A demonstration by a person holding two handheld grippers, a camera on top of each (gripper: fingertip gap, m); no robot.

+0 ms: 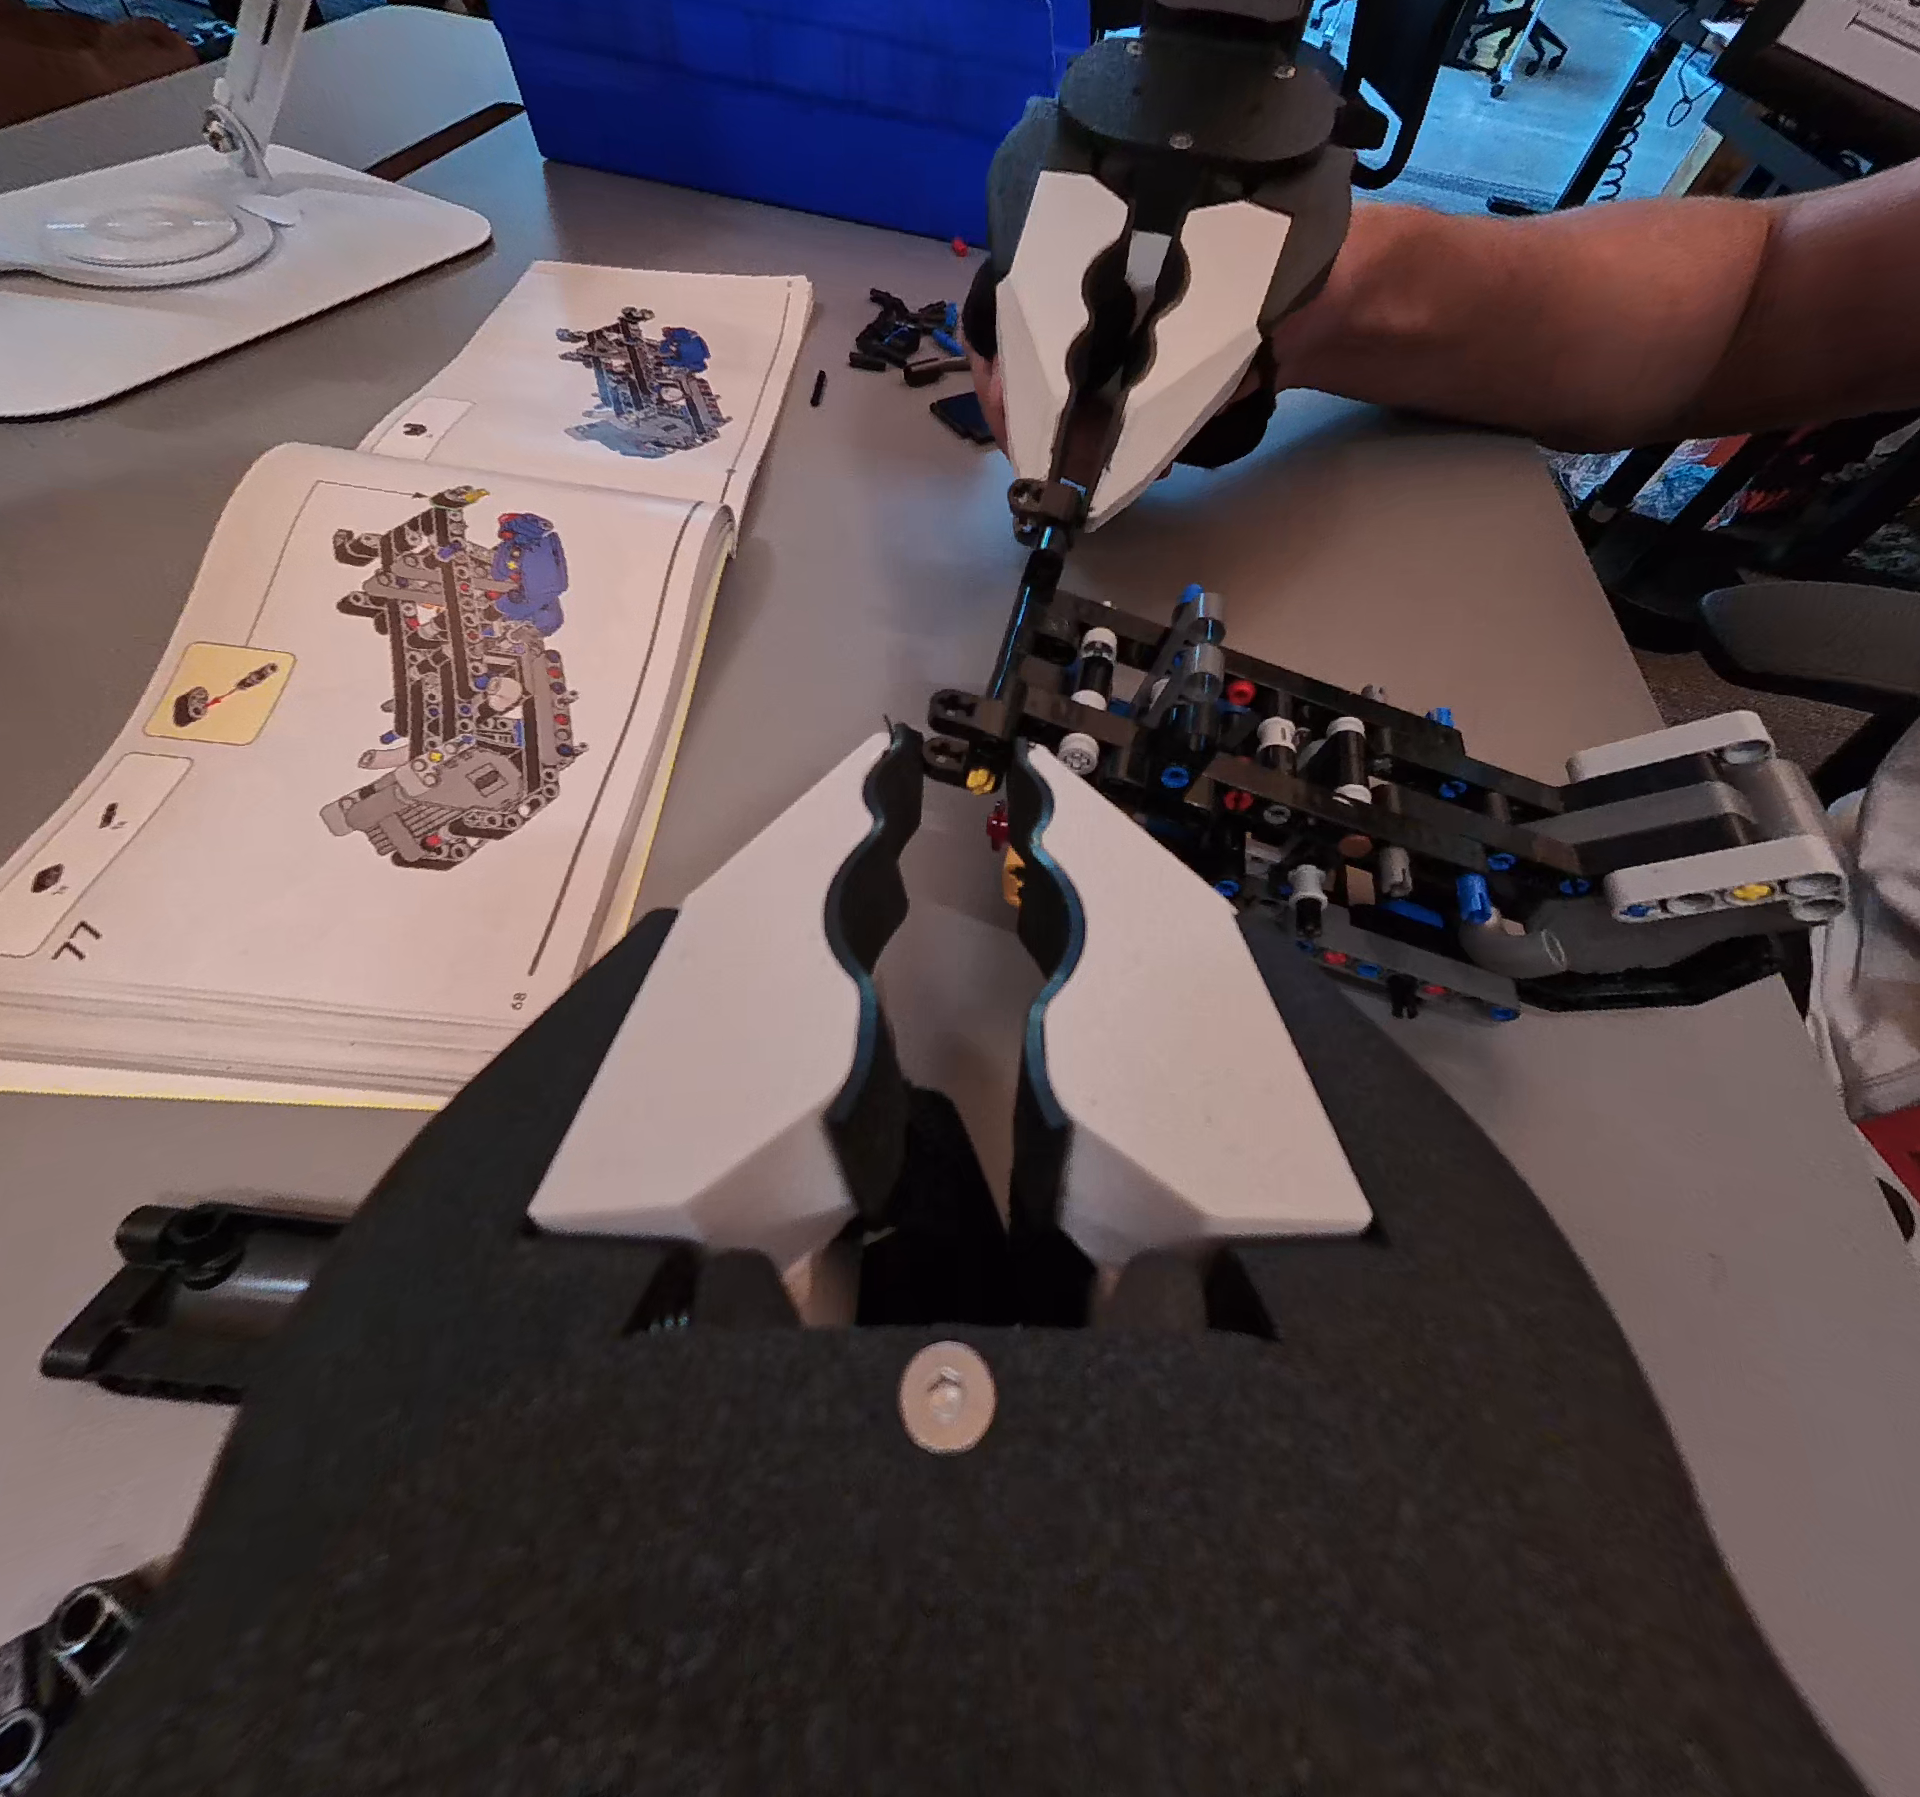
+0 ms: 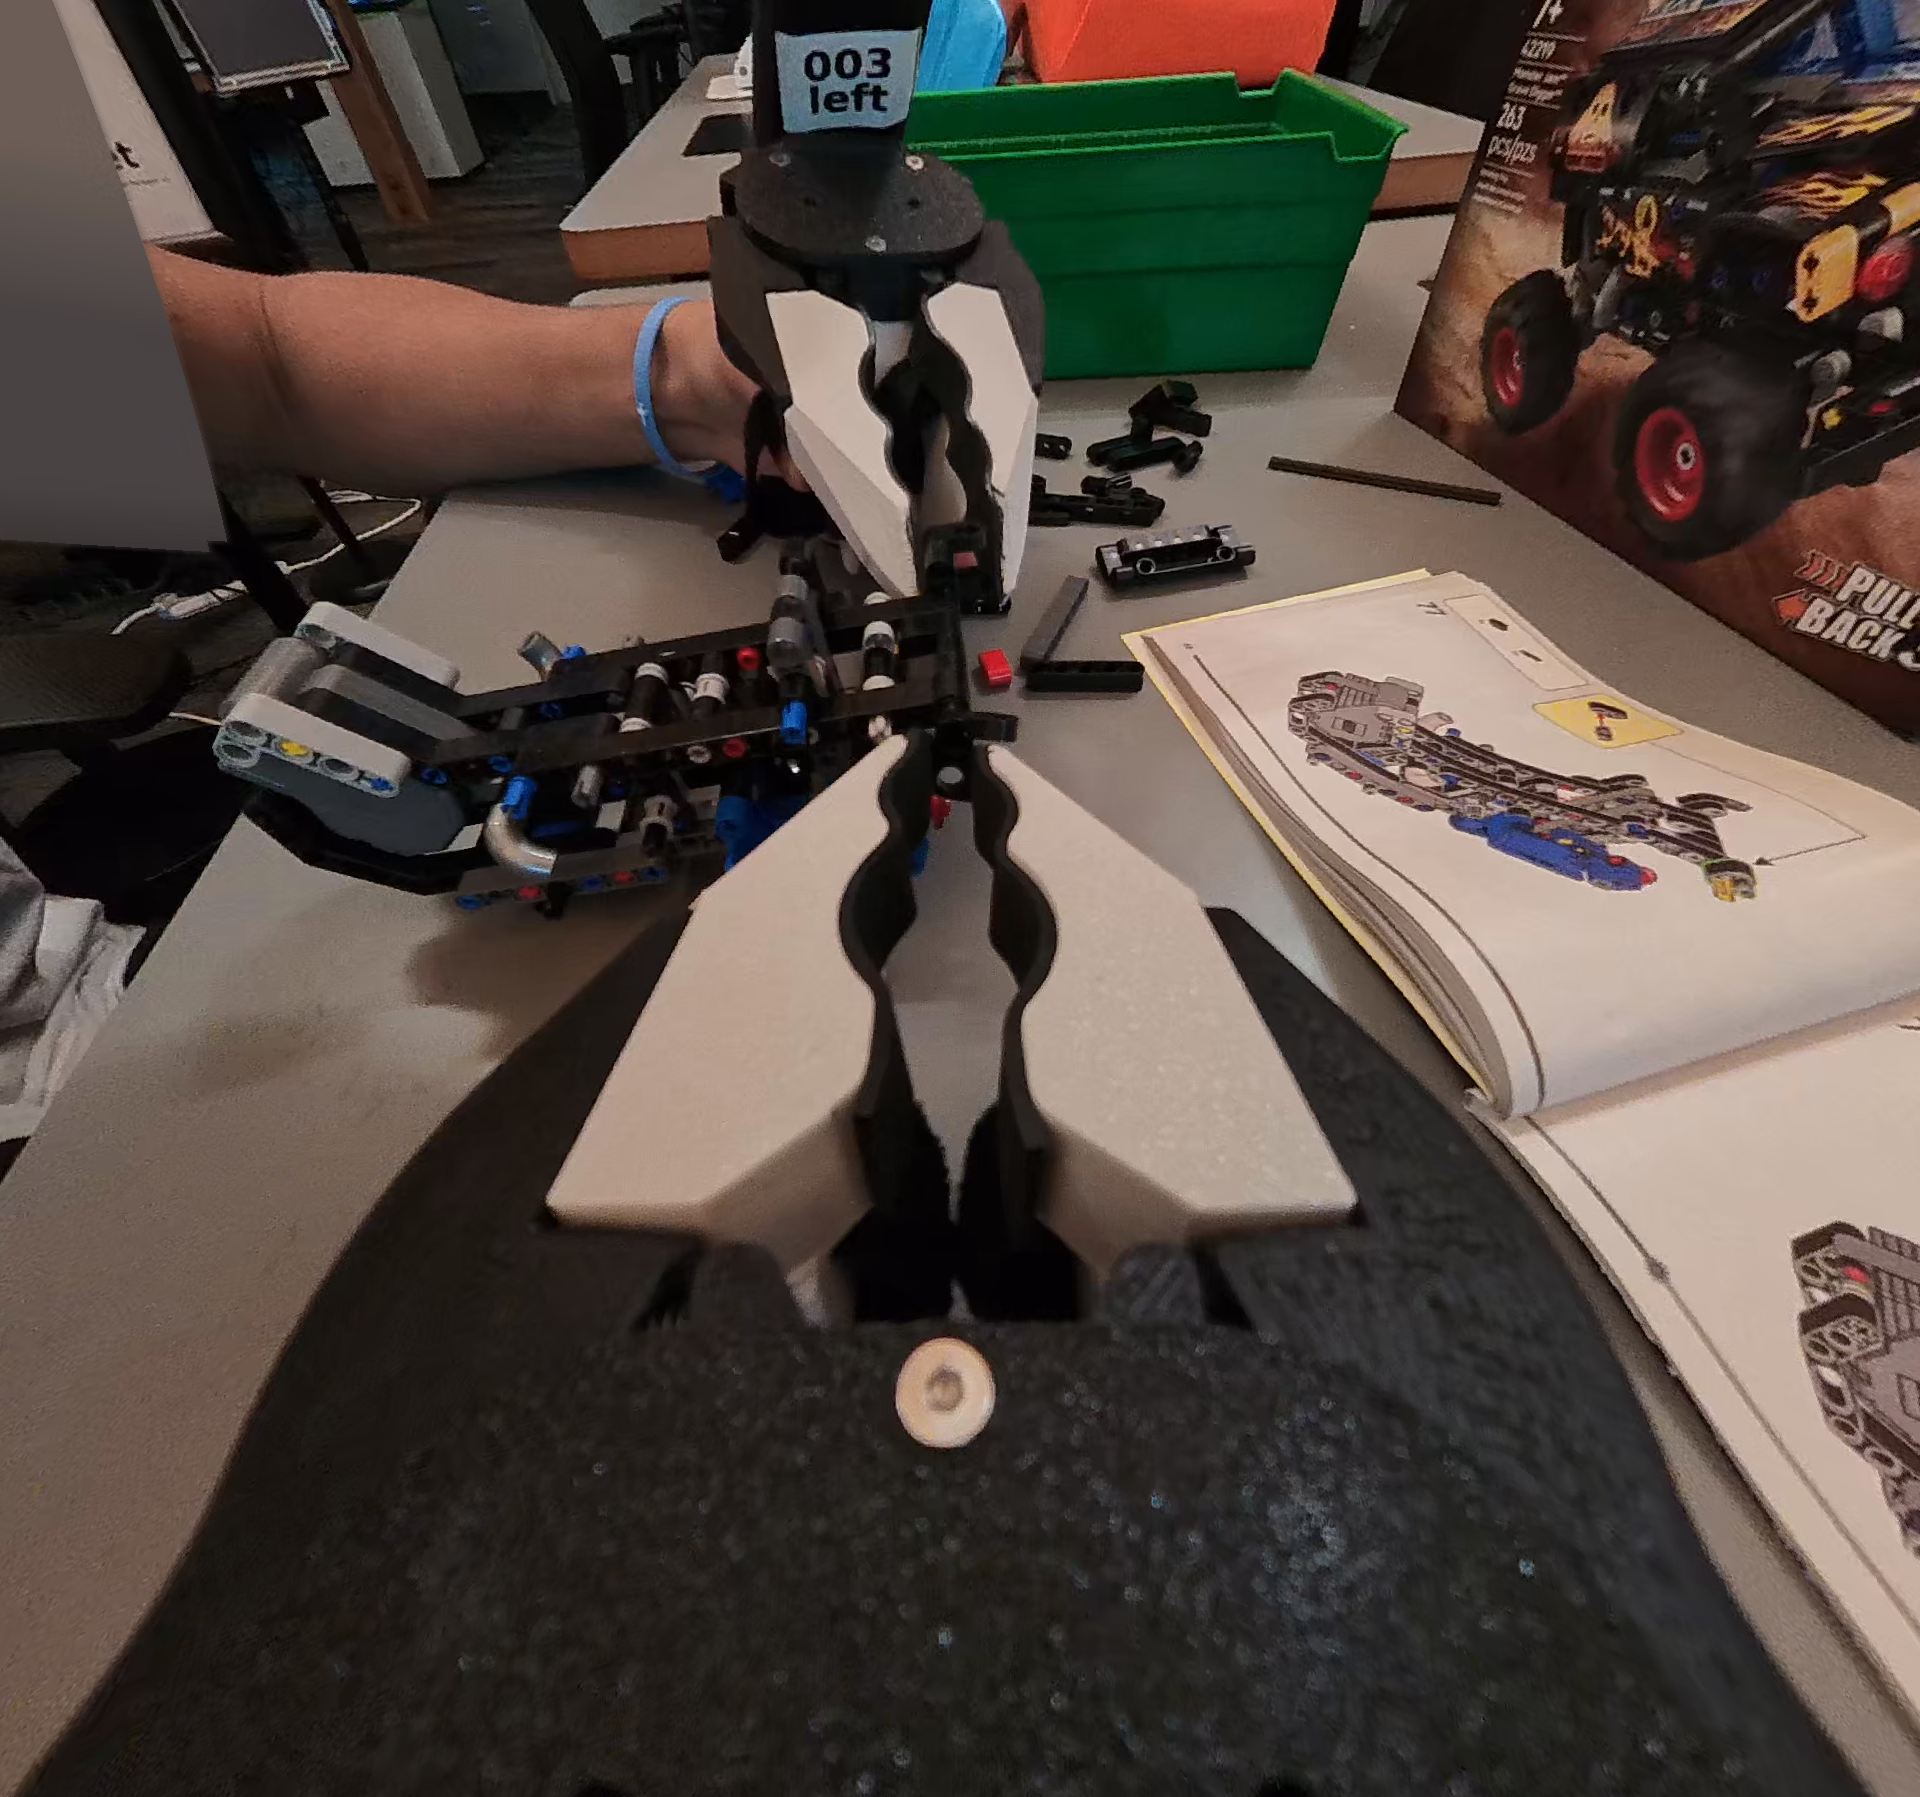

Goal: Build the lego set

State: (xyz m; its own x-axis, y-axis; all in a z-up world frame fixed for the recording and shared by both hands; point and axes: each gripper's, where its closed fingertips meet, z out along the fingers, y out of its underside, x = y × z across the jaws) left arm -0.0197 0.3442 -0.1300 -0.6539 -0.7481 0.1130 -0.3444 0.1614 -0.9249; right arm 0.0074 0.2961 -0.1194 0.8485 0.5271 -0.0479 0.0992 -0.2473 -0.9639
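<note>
The grey table [image 1: 1299,521] spreads under everything I am working on, with a blue bin [image 1: 769,74] at its far edge in my left wrist view and a green bin [image 2: 1153,220] and the printed set box [image 2: 1683,272] at the far side in my right wrist view. The open instruction booklet [image 1: 343,760] lies flat beside the build, its pages showing drawings of the chassis. The half-built lego chassis [image 1: 1299,781], a long black frame with blue pins, white bushes and a grey-and-white beam block at one end, lies on the table between my two tools. My left gripper [image 1: 961,760] is clamped on the black beam end of that chassis, right by a small yellow piece, holding the frame. My right gripper [image 1: 1055,500] pinches a small black connector [image 1: 1044,500] on top of a thin black axle [image 1: 1023,615] that rises from the same end of the frame. Loose black parts [image 2: 1122,469] are scattered near the green bin, a long thin black rod [image 2: 1382,482] lies apart from them, and a tiny red piece [image 2: 994,666] sits just beside the frame.
</note>
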